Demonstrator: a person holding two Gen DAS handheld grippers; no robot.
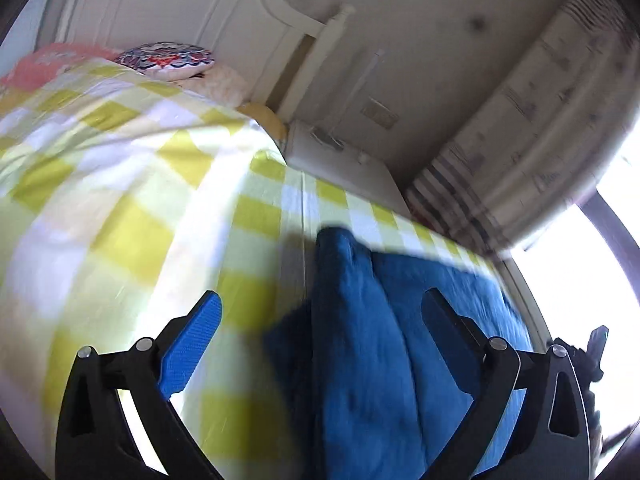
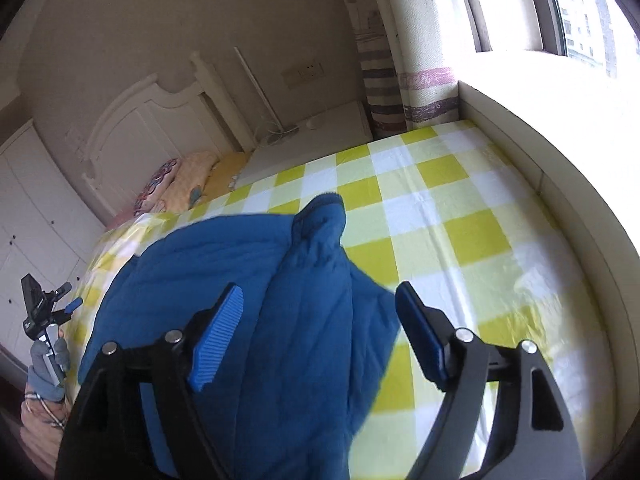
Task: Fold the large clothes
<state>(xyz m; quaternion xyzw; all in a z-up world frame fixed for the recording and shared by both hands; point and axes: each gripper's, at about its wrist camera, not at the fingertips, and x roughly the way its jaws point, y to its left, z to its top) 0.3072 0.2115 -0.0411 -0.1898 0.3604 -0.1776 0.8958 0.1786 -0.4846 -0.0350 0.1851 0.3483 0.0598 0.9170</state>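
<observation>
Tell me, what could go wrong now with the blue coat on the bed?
1. Both the left gripper and the right gripper are open, fingers apart, so nothing holds the blue coat. Its puffy folds might spring open.
2. One part sticks up in a bump; folding over it could leave a lumpy pile.
3. The checked sheet lies right under the coat, so a low grab might pinch the sheet too.

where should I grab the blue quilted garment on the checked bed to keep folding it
Probably the blue quilted garment at its raised, bunched end, coming from the near side over the flat body. That end stands up off the yellow-and-white checked bedsheet, giving open fingers an edge to pinch.
</observation>
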